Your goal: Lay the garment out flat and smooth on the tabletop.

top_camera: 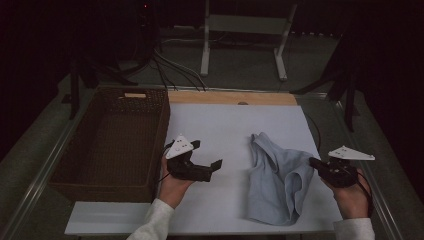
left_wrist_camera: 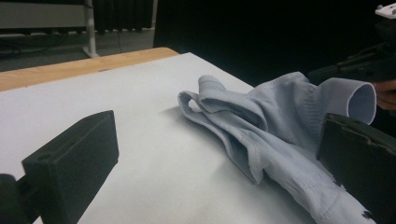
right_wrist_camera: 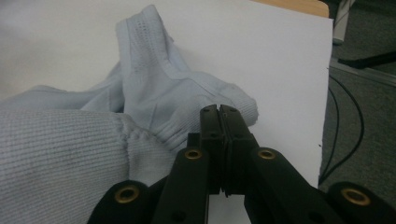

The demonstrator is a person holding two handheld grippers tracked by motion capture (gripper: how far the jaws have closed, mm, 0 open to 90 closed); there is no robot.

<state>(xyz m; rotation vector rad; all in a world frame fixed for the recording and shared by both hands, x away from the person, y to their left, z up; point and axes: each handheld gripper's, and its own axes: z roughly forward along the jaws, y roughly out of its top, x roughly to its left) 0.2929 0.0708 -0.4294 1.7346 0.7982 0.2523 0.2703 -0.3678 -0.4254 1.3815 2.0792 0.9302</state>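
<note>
Right tongs [top_camera: 316,163] clamped on garment [top_camera: 277,175] right edge; left tongs [top_camera: 206,159] wide, garment lies rightward, apart.

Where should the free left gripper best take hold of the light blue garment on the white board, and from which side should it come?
Probably the upper end of the light blue garment, where a narrow folded band stands up off the white board. The left gripper is open and could come in from the basket side; the raised fold gives both jaws room. The right gripper is shut at the opposite edge.
</note>
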